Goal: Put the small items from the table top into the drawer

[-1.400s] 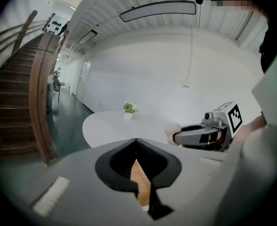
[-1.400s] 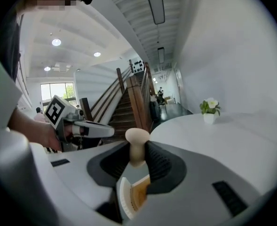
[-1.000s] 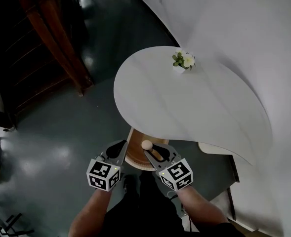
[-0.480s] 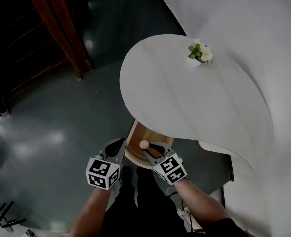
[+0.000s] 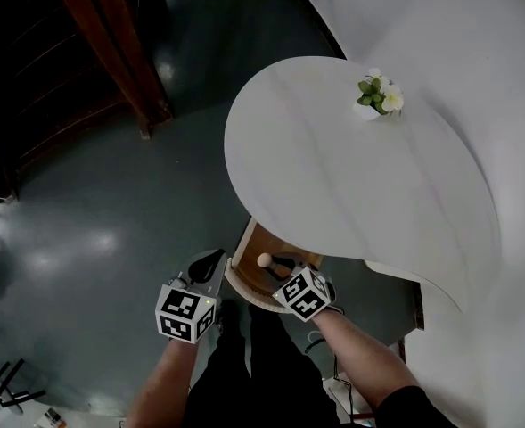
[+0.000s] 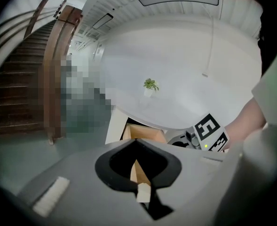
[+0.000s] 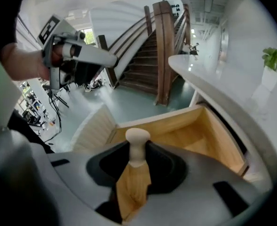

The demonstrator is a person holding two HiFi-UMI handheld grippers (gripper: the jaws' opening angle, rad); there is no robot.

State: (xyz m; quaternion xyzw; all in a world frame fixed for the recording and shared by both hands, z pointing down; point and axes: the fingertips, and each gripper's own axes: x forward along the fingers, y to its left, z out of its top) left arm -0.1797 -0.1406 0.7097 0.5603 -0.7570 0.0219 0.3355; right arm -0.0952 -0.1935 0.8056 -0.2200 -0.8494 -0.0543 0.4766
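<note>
Over the drawer [image 7: 194,131], wooden peg [image 7: 137,147]

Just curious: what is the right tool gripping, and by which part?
The right hand-held gripper, jaws opening, holds a pale-knobbed wooden peg by its tan shaft.

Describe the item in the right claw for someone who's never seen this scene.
Start at the white round table; under its near edge a wooden drawer stands open. Over it the right gripper, its claw opening, has a wooden peg upright between the jaws. Only the peg has a pale rounded knob on a tan body; the one thing on the table is a potted plant.
</note>
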